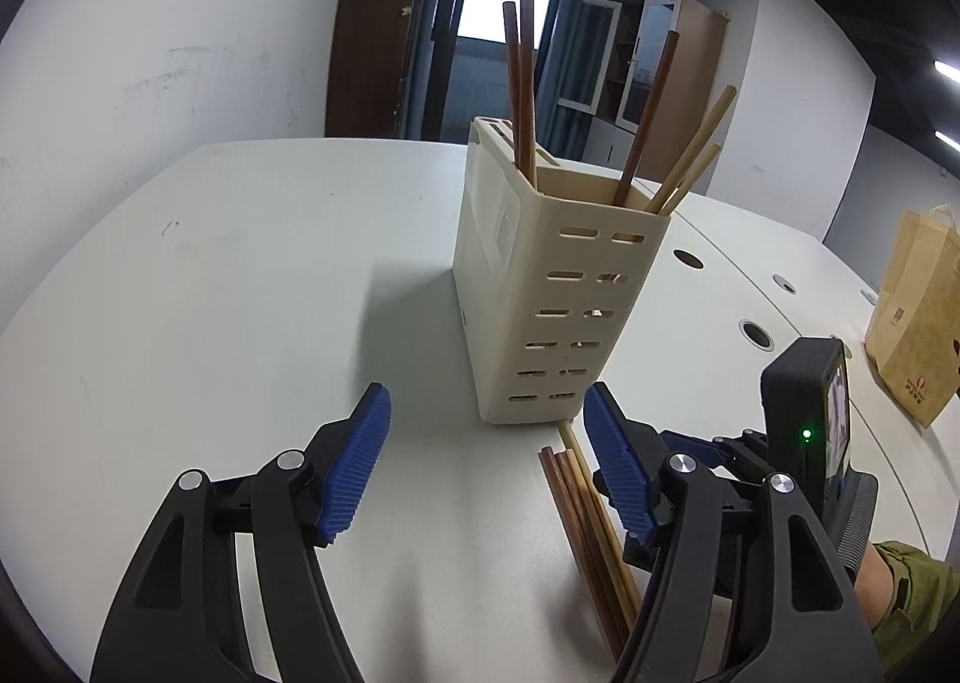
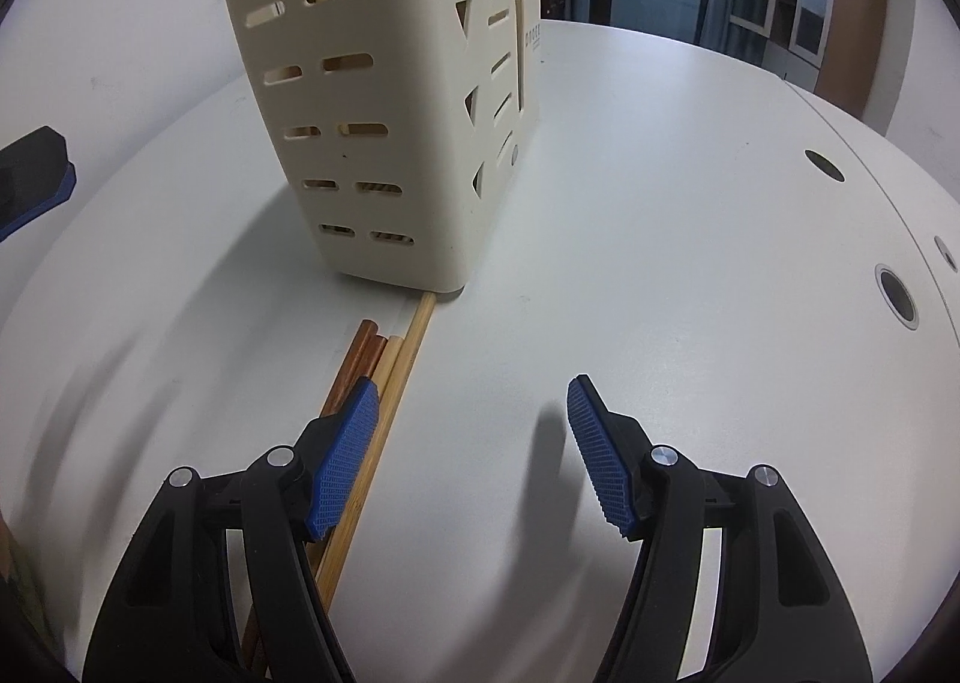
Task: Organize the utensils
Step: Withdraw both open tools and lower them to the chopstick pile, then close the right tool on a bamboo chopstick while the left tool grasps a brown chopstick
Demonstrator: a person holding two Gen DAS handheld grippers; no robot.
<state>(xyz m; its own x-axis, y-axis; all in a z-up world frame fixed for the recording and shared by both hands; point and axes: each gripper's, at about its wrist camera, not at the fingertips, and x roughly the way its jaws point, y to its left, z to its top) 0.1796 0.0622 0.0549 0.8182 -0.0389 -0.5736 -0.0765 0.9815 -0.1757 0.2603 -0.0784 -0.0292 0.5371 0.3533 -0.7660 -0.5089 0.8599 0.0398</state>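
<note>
Loose chopsticks [image 2: 384, 383] lie bundled on the table [image 2: 660, 263], lower centre-left of the right wrist view, tips touching the cream holder [image 2: 372, 101] base. Likely light, stiff, smooth, prone to rolling; best pinched mid-shaft. Right gripper [image 2: 474, 455] and left gripper [image 1: 486, 461] both spread, empty. Holder's side lettering is illegible.

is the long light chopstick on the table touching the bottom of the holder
Touching: in the right wrist view, the light chopstick runs up to the holder's base with no gap.
</note>
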